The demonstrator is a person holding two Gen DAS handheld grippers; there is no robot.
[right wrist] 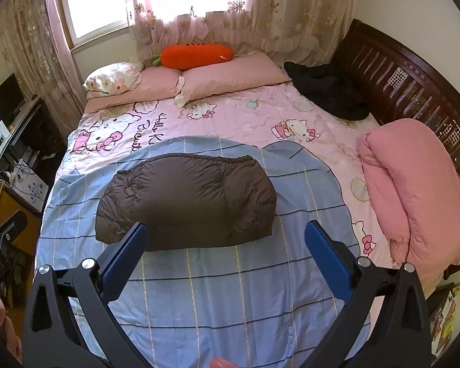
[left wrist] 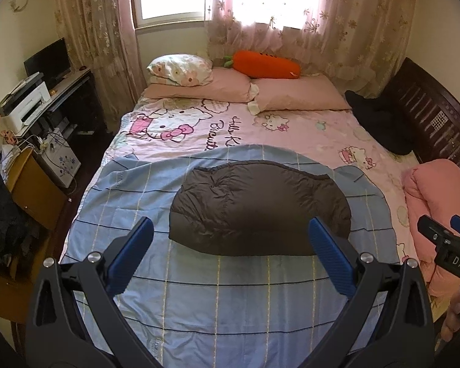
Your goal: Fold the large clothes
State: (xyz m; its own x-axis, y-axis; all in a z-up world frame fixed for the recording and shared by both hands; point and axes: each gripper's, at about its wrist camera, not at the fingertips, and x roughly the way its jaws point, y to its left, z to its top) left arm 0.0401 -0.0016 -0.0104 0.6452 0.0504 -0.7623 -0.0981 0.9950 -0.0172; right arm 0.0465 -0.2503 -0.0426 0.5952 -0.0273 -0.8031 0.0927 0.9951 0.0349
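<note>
A dark brown puffy jacket (left wrist: 260, 208) lies folded into a compact bundle on a blue checked sheet (left wrist: 230, 300) on the bed; it also shows in the right wrist view (right wrist: 187, 202). My left gripper (left wrist: 230, 230) is open and empty, held above the sheet just in front of the jacket. My right gripper (right wrist: 225, 230) is open and empty too, in front of the jacket's near edge. The right gripper also shows at the right edge of the left wrist view (left wrist: 444, 239).
A folded pink quilt (right wrist: 414, 190) lies at the bed's right side by the dark wooden headboard (right wrist: 414, 79). A black garment (right wrist: 331, 92) lies near it. Pink pillows (right wrist: 230, 76) and a carrot cushion (right wrist: 196, 55) sit at the far end. A desk with a printer (left wrist: 27, 104) stands left.
</note>
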